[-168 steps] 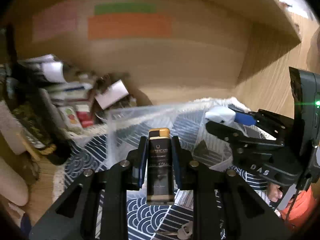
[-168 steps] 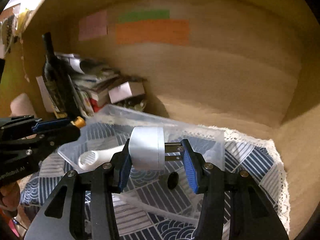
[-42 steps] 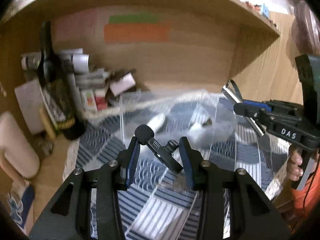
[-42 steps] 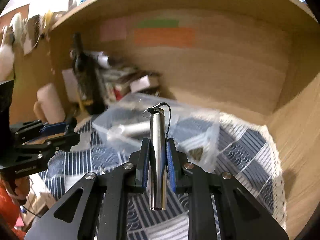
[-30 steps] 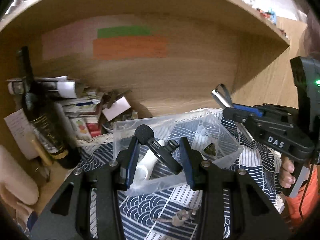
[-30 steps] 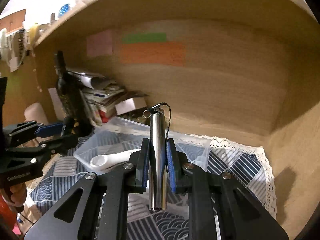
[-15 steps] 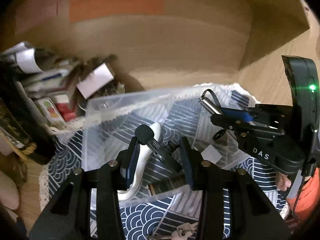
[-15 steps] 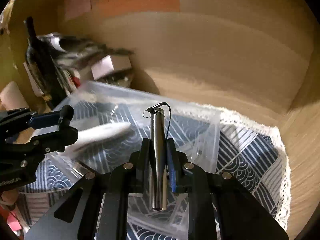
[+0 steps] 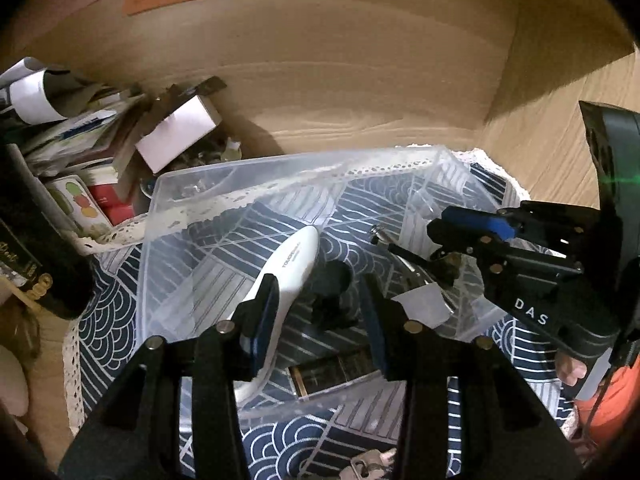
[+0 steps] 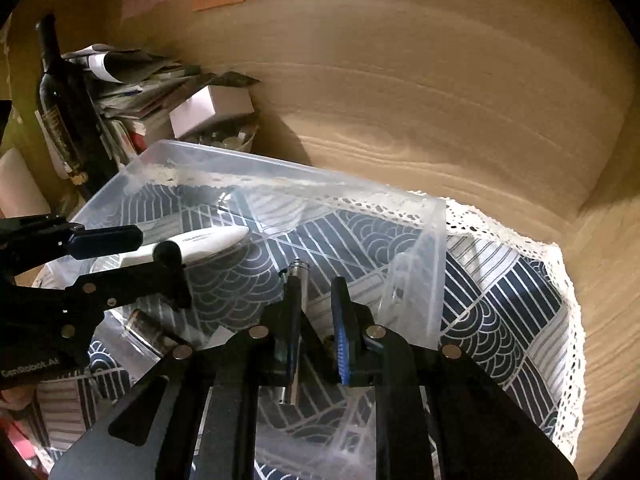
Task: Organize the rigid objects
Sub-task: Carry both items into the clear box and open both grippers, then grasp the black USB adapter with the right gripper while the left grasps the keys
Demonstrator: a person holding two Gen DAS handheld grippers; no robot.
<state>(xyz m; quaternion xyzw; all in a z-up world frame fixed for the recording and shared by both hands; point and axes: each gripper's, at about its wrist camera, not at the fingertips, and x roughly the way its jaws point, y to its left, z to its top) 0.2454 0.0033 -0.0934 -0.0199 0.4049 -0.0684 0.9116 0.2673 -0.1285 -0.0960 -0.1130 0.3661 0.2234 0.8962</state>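
Observation:
A clear plastic bin [image 9: 200, 184] sits on a blue patterned cloth; it also shows in the right wrist view [image 10: 432, 240]. My left gripper [image 9: 320, 312] is open above it, and the small black microphone [image 9: 334, 292] is dropping between its jaws. My right gripper [image 10: 316, 320] is open over the bin, and the silver metal cylinder [image 10: 294, 320] lies loose against its left finger, also seen from the left wrist view [image 9: 404, 254]. In the bin lie a white handle-shaped device [image 9: 288, 276], a dark lighter [image 9: 332, 372] and a white plug adapter [image 9: 424, 304].
A dark wine bottle [image 10: 60, 120] and a pile of papers and small boxes [image 9: 120, 140] stand at the back left. Wooden shelf walls close in behind and right. Keys [image 9: 368, 464] lie on the cloth in front of the bin.
Both grippers lowered over the bin and opened. The microphone left the left jaws and the metal cylinder came loose from the right jaws.

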